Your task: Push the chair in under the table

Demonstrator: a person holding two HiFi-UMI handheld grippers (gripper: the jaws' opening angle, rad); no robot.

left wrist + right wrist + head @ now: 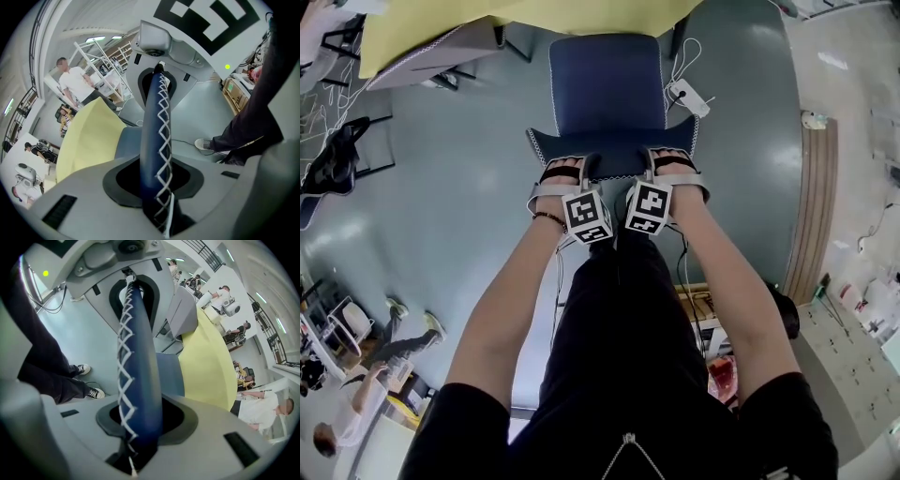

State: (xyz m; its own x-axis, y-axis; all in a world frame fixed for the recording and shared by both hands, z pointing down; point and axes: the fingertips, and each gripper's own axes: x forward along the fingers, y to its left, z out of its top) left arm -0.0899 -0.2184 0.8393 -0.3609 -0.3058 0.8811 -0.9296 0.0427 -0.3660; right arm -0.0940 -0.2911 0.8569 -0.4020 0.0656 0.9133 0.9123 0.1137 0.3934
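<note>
Chair: a blue upholstered chair (607,89) stands in the upper middle of the head view, its backrest toward the person and its seat toward the table.
Backrest: the top edge (157,140) is dark blue with white zigzag stitching; it runs from bottom to top through the middle of both gripper views.
Table: it lies along the top of the head view under a yellow cloth (487,23).
Chair against table: the front of the seat meets the hem of the cloth in the picture, and nearly all of the seat lies clear of the table.
Left gripper: the left gripper (564,173) sits on the left part of the backrest's top edge, with its jaws pinching the stitched edge from both sides.
Right gripper: the right gripper (675,164) sits just beside it on the right part of the same edge, and its jaws are likewise clamped on the padding.
Arms: both bare forearms reach straight up the frame, side by side, over black trousers (609,328).
Floor: the floor (459,187) is smooth and grey-blue. A white power strip (687,97) with a looped cable lies just right of the seat.
Background: a person in a white shirt (75,84) stands at the upper left of the left gripper view.
</note>
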